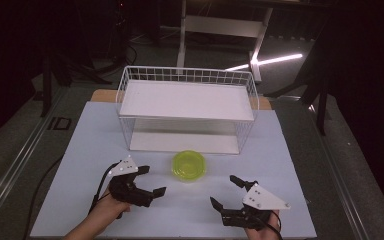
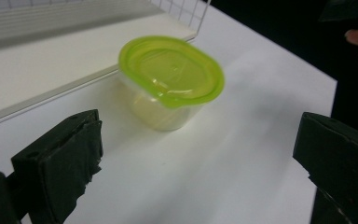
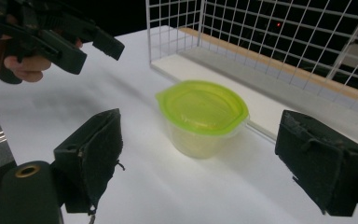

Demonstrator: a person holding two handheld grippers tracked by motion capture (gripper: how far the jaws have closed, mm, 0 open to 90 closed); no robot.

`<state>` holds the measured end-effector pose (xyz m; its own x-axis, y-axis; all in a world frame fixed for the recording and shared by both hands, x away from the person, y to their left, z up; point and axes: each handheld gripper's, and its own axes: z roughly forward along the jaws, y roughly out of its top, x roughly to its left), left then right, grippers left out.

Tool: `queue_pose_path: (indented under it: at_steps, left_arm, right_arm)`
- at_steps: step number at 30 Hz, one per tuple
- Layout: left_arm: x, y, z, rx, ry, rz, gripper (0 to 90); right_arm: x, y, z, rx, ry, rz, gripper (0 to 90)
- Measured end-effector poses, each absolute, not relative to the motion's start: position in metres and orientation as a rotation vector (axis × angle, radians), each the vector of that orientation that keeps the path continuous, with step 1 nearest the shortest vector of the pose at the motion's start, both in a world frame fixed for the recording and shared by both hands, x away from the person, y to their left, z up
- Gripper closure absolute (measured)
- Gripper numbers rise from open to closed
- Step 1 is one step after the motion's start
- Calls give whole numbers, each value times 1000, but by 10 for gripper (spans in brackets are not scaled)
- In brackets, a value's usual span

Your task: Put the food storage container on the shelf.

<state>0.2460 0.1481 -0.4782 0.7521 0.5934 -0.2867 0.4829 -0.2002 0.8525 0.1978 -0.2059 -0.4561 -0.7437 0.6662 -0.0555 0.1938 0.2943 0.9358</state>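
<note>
Green-lidded tub (image 1: 189,165) unobstructed; contents unclear; both tools agape.

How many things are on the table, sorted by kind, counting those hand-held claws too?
Grippers: 2, the left gripper and the right gripper, both open
Tubs with a green lid: 1, the tub
Wire racks with shelves: 1, the rack
Total: 4
</note>
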Motion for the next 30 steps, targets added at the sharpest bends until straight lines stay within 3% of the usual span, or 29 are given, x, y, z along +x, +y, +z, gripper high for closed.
queue_pose_path:
  at_steps: [13,30]
  left_arm:
    - [249,132,-448,1760,778,122,23]
    - [283,107,-436,1897,866,184,54]
  right_arm:
    - [216,-189,-434,822,2112,1438,141]
    - [274,-176,-440,1013,2147,1389,136]
